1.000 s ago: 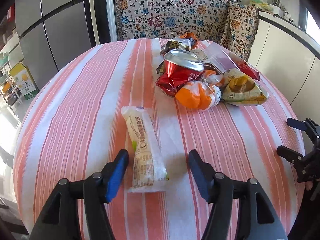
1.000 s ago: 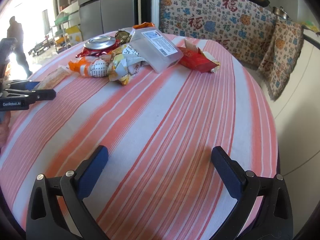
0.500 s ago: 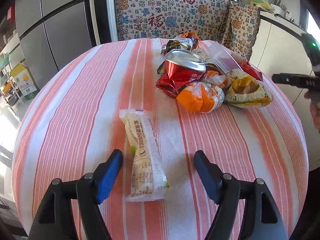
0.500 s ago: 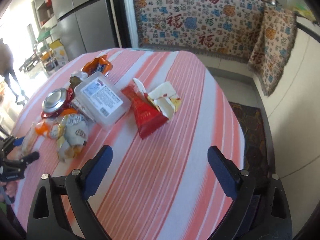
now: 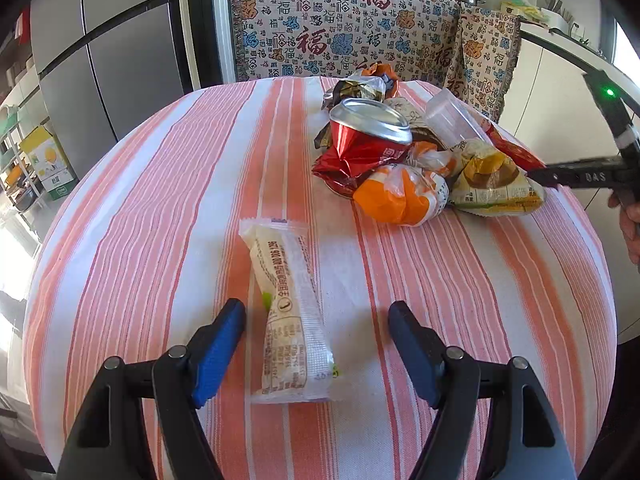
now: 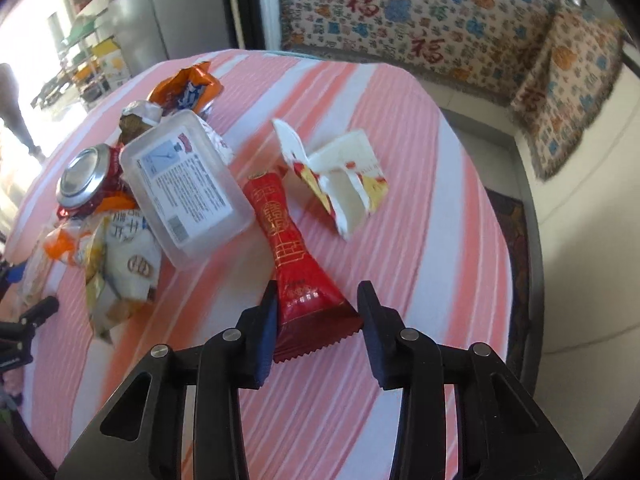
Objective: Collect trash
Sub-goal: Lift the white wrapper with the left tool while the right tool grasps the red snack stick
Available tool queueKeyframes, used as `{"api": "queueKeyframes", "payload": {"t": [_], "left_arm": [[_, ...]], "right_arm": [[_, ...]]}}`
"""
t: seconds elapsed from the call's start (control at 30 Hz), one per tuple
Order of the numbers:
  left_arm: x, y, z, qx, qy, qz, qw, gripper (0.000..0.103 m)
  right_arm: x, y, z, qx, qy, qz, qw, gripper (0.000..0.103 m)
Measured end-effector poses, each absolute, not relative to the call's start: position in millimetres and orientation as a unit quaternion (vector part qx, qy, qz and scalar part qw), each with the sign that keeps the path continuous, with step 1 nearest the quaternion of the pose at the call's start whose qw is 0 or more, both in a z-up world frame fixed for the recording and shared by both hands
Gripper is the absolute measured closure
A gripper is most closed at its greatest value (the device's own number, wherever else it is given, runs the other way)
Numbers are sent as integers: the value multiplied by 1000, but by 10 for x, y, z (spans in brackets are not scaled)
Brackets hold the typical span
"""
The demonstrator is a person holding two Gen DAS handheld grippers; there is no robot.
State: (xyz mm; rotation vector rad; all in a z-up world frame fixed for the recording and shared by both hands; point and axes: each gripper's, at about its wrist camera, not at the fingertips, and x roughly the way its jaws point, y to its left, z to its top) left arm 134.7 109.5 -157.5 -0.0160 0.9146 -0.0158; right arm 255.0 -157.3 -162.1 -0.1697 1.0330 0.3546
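A long white wrapper lies flat on the striped tablecloth, between the fingers of my left gripper, which is open and not touching it. A red wrapper lies with its wide end between the fingers of my right gripper. Those jaws are closing, with the pads right at the wrapper's edges and the wrapper still flat. Behind it sit a clear plastic box, a crushed red can and a torn white carton.
The trash pile holds the can, an orange wrapper and a yellow-green packet. The right gripper's body reaches in from the right. A patterned cloth hangs behind the round table, and a fridge stands at the left.
The right gripper swung from bare tablecloth over to the red wrapper and its jaws narrowed around it. The left gripper stayed over the white wrapper.
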Motion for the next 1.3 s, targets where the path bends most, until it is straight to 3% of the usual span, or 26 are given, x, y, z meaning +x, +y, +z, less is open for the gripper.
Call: {"api": "queueKeyframes", "payload": {"t": [0.13, 0.23, 0.37, 0.5, 1.03, 1.2, 1.23, 1.3], "left_arm": [[1352, 1083, -1572, -7, 442, -7, 897, 27], [1353, 1085, -1572, -7, 442, -7, 897, 27], [1354, 1086, -1572, -6, 442, -6, 897, 27], [1353, 1085, -1570, -8, 442, -7, 897, 27], [1363, 1261, -1324, -7, 468, -96, 879, 27], [1447, 1294, -1338, -23, 478, -89, 873, 32], [1461, 1287, -1343, -25, 480, -91, 872, 37], [1473, 1260, -1362, -24, 484, -94, 870, 60]], "right_arm": [[2016, -1664, -1709, -67, 501, 160, 848, 63], [1698, -1620, -1706, -53, 491, 187, 849, 50], [1570, -1538, -1752, -61, 481, 205, 850, 23], [1497, -1383, -1848, -111, 467, 208, 852, 12], [1914, -1126, -1376, -200, 509, 261, 795, 13], [2019, -919, -1486, -223, 535, 262, 772, 31], [2033, -892, -1514, -229, 538, 257, 769, 37], [2045, -874, -1568, -247, 537, 244, 769, 57]]}}
